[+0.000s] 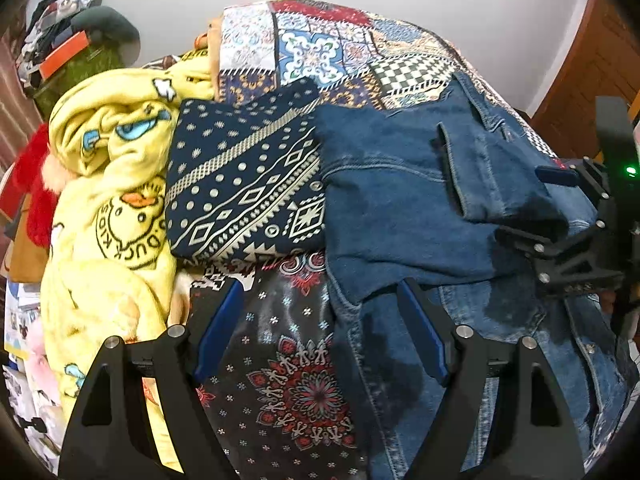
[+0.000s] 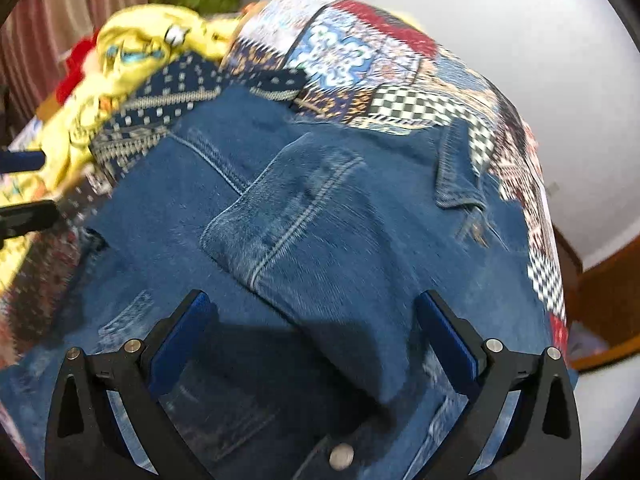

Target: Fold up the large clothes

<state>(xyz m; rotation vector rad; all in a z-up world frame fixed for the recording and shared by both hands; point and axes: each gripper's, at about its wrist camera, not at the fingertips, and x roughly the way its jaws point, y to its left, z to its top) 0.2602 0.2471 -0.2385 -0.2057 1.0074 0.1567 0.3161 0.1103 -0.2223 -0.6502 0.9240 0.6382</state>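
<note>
A blue denim jacket (image 1: 404,208) lies spread on a patterned bedspread (image 1: 320,52). A sleeve (image 2: 304,224) is folded across its body. My left gripper (image 1: 324,320) is open and empty, above the jacket's left edge and a dark floral cloth (image 1: 288,368). My right gripper (image 2: 316,332) is open and empty, just above the jacket, with the folded sleeve's end between its fingers. It shows at the right edge of the left wrist view (image 1: 560,208), over the sleeve. The left gripper's fingertips (image 2: 24,160) show at the left edge of the right wrist view.
A folded navy patterned cloth (image 1: 244,184) lies left of the jacket. A crumpled yellow duck blanket (image 1: 108,208) and a red fluffy item (image 1: 36,184) lie further left. A green box with clutter (image 1: 76,64) stands at the back left. A wooden door (image 1: 592,72) is at the right.
</note>
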